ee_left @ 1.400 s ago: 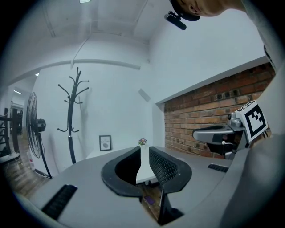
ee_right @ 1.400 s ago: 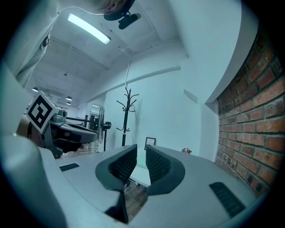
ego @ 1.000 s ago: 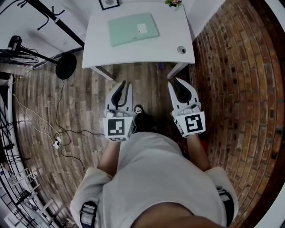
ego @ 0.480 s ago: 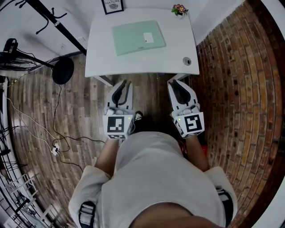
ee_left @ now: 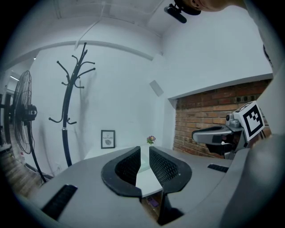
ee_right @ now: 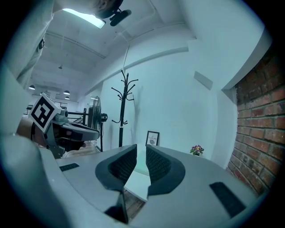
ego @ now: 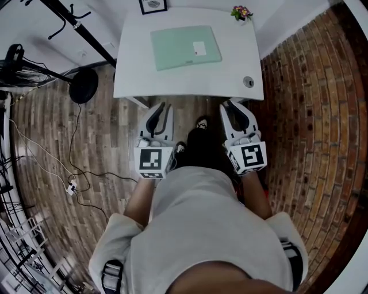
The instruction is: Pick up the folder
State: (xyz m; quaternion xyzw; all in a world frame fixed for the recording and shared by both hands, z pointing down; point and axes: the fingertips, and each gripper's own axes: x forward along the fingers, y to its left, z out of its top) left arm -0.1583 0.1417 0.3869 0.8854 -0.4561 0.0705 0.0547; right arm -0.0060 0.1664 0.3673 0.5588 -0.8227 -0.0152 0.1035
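A pale green folder with a small white label lies flat on the white table, toward its far side. My left gripper hovers just short of the table's near edge, left of centre. My right gripper is level with it on the right, its tips at the table's edge. Both point at the table, well short of the folder. Each has a narrow gap between its jaws with nothing in it. In the left gripper view and the right gripper view the tabletop shows through that gap.
A framed picture and a small flower pot stand at the table's back edge, and a cable hole is at its front right. A coat stand, a fan and floor cables lie left. A brick wall runs along the right.
Both grippers have moved forward together toward the table, from well short of it to its near edge. Their jaws look the same as before.
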